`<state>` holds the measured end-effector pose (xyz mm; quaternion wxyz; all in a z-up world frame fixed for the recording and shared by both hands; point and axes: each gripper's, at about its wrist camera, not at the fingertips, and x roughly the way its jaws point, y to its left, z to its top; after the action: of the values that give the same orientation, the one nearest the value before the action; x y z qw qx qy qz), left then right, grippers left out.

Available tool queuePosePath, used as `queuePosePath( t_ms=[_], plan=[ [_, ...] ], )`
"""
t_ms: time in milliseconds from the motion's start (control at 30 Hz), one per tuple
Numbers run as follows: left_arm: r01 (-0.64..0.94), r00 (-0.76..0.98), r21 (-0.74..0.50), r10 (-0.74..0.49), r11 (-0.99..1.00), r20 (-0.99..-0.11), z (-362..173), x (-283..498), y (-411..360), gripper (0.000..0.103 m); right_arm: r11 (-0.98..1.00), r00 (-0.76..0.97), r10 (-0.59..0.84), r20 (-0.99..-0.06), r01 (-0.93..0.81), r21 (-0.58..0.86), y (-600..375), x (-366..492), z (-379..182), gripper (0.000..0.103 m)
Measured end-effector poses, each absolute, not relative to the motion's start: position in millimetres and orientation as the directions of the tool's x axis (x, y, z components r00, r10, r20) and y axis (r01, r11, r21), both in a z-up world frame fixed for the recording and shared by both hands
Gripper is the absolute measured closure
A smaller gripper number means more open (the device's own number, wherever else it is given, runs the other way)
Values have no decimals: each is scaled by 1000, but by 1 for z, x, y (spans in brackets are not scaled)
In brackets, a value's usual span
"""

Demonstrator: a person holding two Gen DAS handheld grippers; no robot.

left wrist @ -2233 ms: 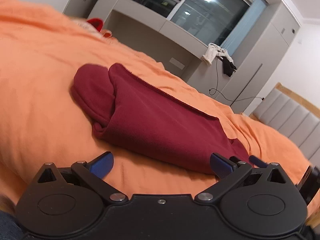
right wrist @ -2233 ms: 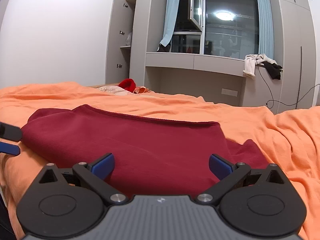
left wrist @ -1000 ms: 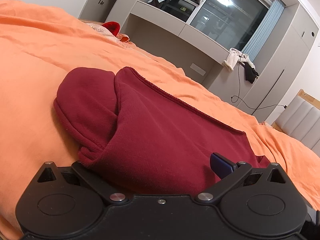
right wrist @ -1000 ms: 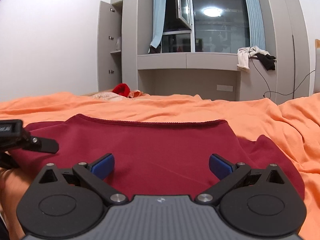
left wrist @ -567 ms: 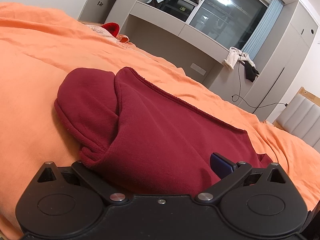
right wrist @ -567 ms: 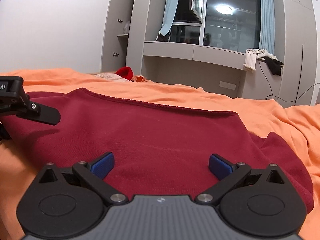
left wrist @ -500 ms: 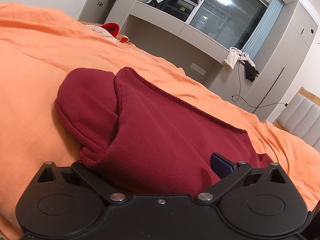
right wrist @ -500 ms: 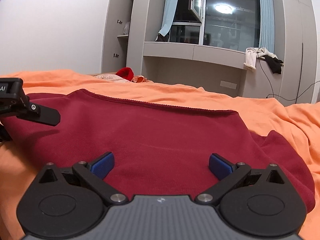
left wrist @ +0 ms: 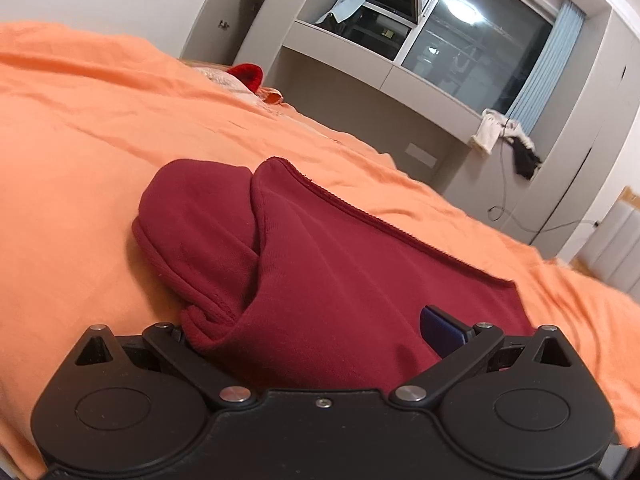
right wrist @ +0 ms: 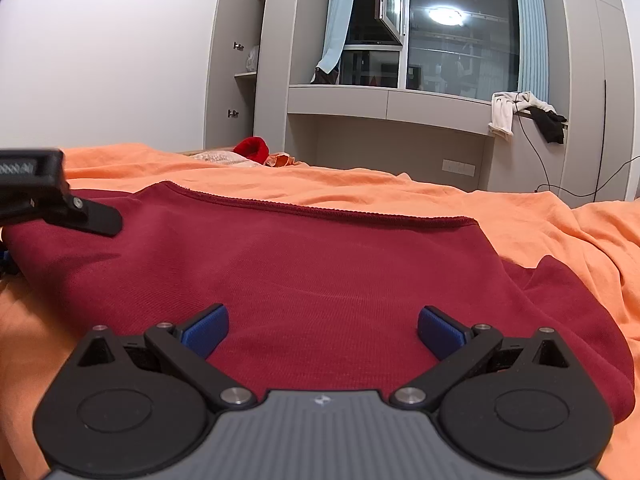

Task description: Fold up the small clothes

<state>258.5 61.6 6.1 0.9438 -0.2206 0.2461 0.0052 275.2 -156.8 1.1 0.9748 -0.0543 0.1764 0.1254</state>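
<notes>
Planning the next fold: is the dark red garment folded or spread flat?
Partly folded. On the dark red garment, one layer lies doubled over a rounded sleeve-like part at its left end.

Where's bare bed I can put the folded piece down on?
Bare orange bedspread lies left of the dark red garment and beyond its far hem, up to the small red item at the far edge. Right of the garment the spread is rumpled. Both grippers crowd the near edge.

Left gripper advanced onto near edge of dark red garment; left finger now hidden under fabric. Right gripper brought over garment; jaws wide, nothing gripped.
</notes>
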Motion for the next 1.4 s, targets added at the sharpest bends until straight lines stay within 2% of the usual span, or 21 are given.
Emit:
queuePosePath(
  t_ms=[133, 233, 333, 433, 467, 533, 667, 767, 1000, 1133, 1300, 1400],
  plan=[
    [-135, 877, -364, -59, 922, -476, 7, 263, 55, 2, 963, 903, 228, -364, -265, -54, -157, 276, 3, 0],
    [-177, 880, -349, -11, 920, -475, 10, 264, 55, 14, 961, 895, 235, -380, -272, -46, -159, 275, 6, 0],
    [-190, 885, -358, 1, 914, -466, 12, 265, 57, 21, 954, 880, 247, -406, -294, -56, -163, 271, 15, 0],
    [-188, 893, -314, 29, 931, -448, 17, 269, 51, 40, 948, 886, 276, -374, -314, -46, -175, 258, 28, 0],
    [-187, 898, -299, 39, 936, -439, 19, 270, 49, 54, 950, 891, 276, -360, -310, -39, -180, 254, 31, 0],
    [-172, 905, -261, 47, 950, -423, 26, 275, 43, 72, 954, 899, 272, -343, -299, -29, -189, 249, 38, 0],
    [-102, 926, -196, 21, 975, -376, 45, 284, 24, 84, 968, 916, 234, -326, -252, -15, -210, 243, 46, 0],
    [-17, 944, -143, -31, 990, -330, 65, 289, 3, 85, 982, 932, 180, -314, -187, 7, -234, 242, 52, 0],
    [221, 937, 50, -198, 974, -288, 103, 295, -78, 86, 993, 970, 45, -239, -17, 115, -305, 242, 80, 0],
    [343, 899, 122, -287, 932, -331, 97, 291, -128, 85, 982, 973, -27, -228, 69, 179, -347, 246, 91, 0],
    [478, 827, 221, -351, 850, -440, 62, 283, -170, 83, 947, 969, -75, -234, 143, 287, -392, 252, 88, 0],
    [528, 793, 202, -394, 825, -464, 44, 275, -171, 74, 922, 964, -64, -258, 156, 354, -409, 258, 83, 0]
  ],
)
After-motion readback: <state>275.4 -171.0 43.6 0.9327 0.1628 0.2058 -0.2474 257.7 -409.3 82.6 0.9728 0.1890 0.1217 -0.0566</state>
